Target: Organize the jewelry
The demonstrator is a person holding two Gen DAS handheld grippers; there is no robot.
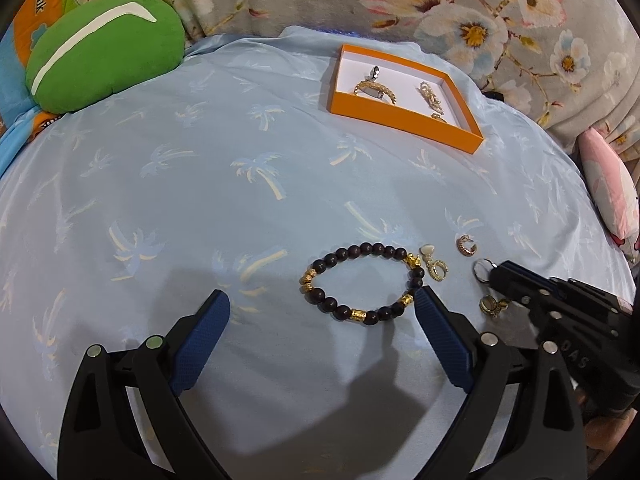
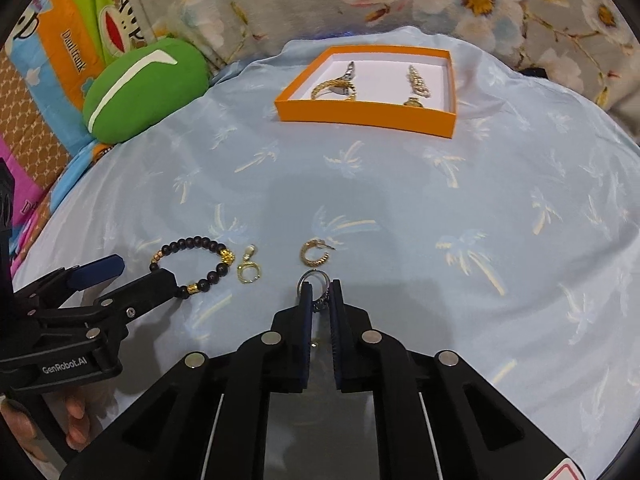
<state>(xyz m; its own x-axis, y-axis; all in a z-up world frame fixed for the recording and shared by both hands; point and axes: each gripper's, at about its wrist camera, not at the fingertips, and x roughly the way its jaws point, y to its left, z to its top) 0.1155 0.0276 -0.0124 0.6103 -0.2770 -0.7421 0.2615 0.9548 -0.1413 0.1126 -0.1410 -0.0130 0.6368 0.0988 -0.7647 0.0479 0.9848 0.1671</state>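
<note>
An orange box (image 1: pixel 404 118) (image 2: pixel 360 114) with several gold pieces inside sits at the far side of the blue cloth. A dark bead bracelet (image 1: pixel 360 282) (image 2: pixel 192 266) lies in front of my open left gripper (image 1: pixel 322 312) (image 2: pixel 132 274), its right finger touching the beads. My right gripper (image 2: pixel 320 294) (image 1: pixel 496 276) is shut on a silver ring earring (image 2: pixel 314 280) (image 1: pixel 482 270). A gold hoop earring (image 2: pixel 314 254) (image 1: pixel 466 245) lies just beyond it. A gold charm earring (image 2: pixel 248 270) (image 1: pixel 434 264) lies beside the bracelet. Another gold piece (image 1: pixel 492 306) lies under the right gripper.
A green plush cushion (image 1: pixel 104 52) (image 2: pixel 144 80) sits at the far left. Floral fabric (image 1: pixel 500 12) rises behind the box. A pink cushion (image 1: pixel 608 196) lies at the right edge. The blue palm-print cloth (image 1: pixel 200 200) covers the surface.
</note>
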